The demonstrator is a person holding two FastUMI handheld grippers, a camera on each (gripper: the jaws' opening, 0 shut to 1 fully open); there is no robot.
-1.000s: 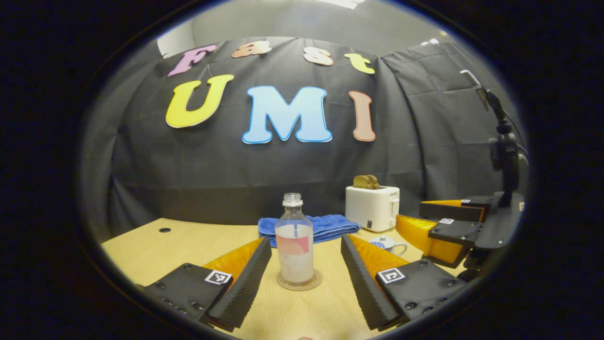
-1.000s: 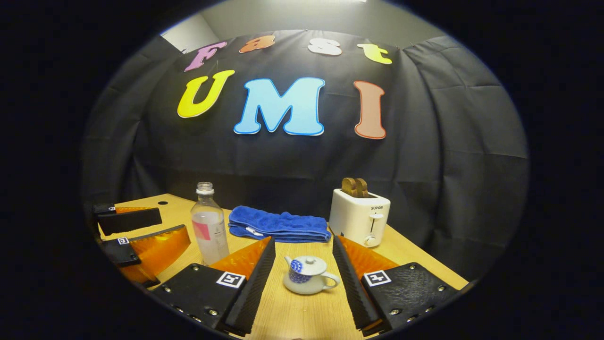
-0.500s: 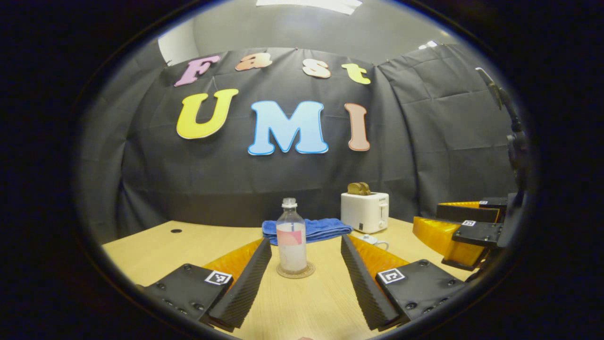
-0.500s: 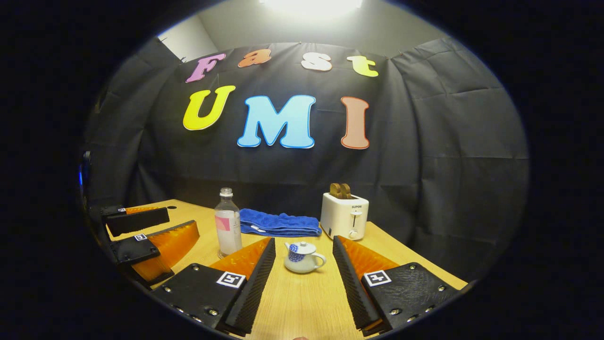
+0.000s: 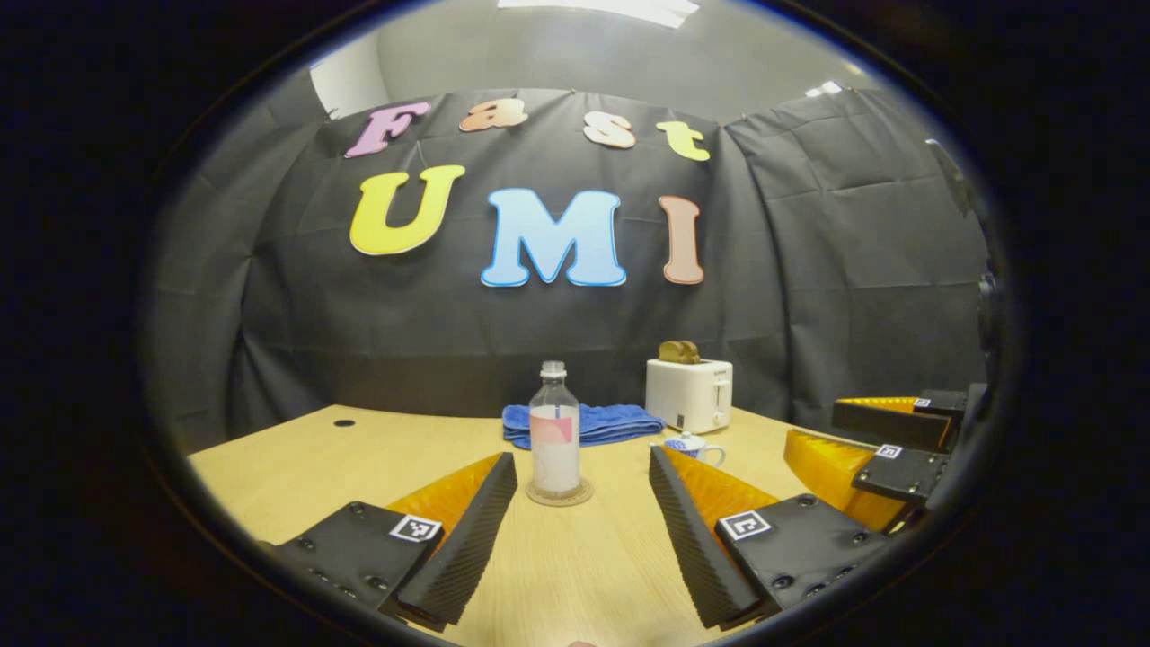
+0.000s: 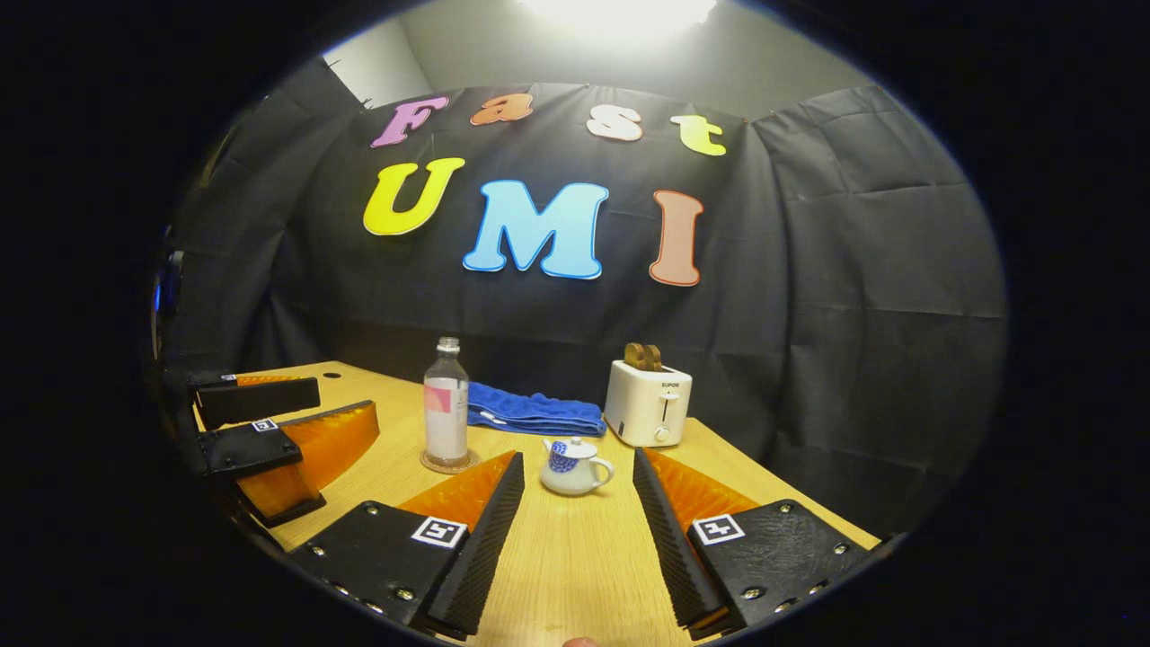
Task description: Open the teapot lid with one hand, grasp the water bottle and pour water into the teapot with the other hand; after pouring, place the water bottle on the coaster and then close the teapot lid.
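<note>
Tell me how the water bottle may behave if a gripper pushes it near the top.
The water bottle is tall and narrow and stands upright on a small coaster, so a high push would probably tip it. It looks partly filled, so likely fairly light. Its clear wall seems thin plastic and may flex under a squeeze.
</note>
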